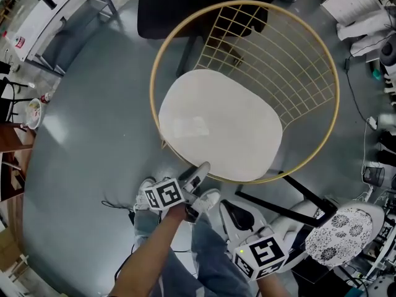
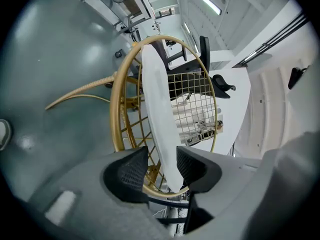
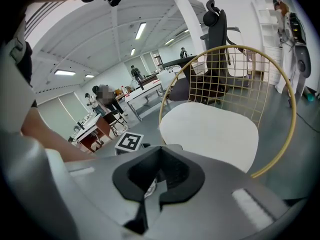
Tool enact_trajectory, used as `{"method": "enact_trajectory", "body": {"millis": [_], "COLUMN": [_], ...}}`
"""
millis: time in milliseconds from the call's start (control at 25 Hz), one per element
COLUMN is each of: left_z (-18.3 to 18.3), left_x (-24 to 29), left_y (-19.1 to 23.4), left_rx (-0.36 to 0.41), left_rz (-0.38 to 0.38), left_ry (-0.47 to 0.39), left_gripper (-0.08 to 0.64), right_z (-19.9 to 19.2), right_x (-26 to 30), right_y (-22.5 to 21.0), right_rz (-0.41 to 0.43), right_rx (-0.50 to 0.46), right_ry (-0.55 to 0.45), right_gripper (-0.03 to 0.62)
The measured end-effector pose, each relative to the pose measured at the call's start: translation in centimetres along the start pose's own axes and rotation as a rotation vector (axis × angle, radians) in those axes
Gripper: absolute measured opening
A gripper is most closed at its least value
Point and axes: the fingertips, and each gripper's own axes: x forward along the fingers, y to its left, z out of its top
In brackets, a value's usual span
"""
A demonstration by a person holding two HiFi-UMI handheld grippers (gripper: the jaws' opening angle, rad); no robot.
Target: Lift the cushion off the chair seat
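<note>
Cushion, rounded, perhaps vinyl, on wire chair

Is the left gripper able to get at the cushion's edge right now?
Probably yes: the left gripper holds its open jaws on either side of the cushion at its near edge, and nothing else stands between them.

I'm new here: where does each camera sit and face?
Head view: on the head, steeply down onto cushion and wire chair; forearm, left gripper, right gripper show.
Left gripper view: on left gripper, toward cushion edge between open fingers.
Right gripper view: on right gripper, toward wire chair; shut fingers show.
All share the cushion.
</note>
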Motion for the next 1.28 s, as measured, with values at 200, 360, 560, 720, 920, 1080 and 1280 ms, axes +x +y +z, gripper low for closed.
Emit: {"method": "enact_trajectory", "body": {"millis": [200,360,560,720,920,1080,1280], "left_z": [0.7,0.5,1.7,2.9,3.9,4.4,4.9], "left_x": [0.2,-0.5,-0.9,-1.2,-1.2,-1.3,-2.6], "left_y": [0.1,-1.5,-4.8,-8.3,-12.1,-15.3,-19.4], "left_rx": [-0.021,-0.038,-0.023,0.016,0.045,0.052,0.045], "left_rz": [0.017,-0.010,-0.041,-0.058,-0.080,-0.125,-0.172], "left_ry": [-0.012,-0.009,0.003,0.011,0.024,0.040,0.054], "left_gripper": [0.062,0.039,0.032,0.029,0.028,0.026,0.025], "right_z": [-0.7,-0.4,1.4,2.9,4.6,6.0,7.0], "right_x": [0.1,-0.6,-1.6,-2.8,-4.4,-5.7,-7.6], "right_y": [0.0,-0.1,-1.0,-1.7,-1.8,-1.3,-0.7], "right_rz": [-0.006,-0.010,-0.047,-0.079,-0.115,-0.137,-0.166], "right_rx": [0.004,0.018,0.041,0.069,0.088,0.111,0.139], "right_ry": [0.016,0.013,-0.043,-0.083,-0.120,-0.164,-0.202], "right_gripper": [-0.002,-0.002,-0.002,-0.002,-0.002,-0.002,-0.002]}}
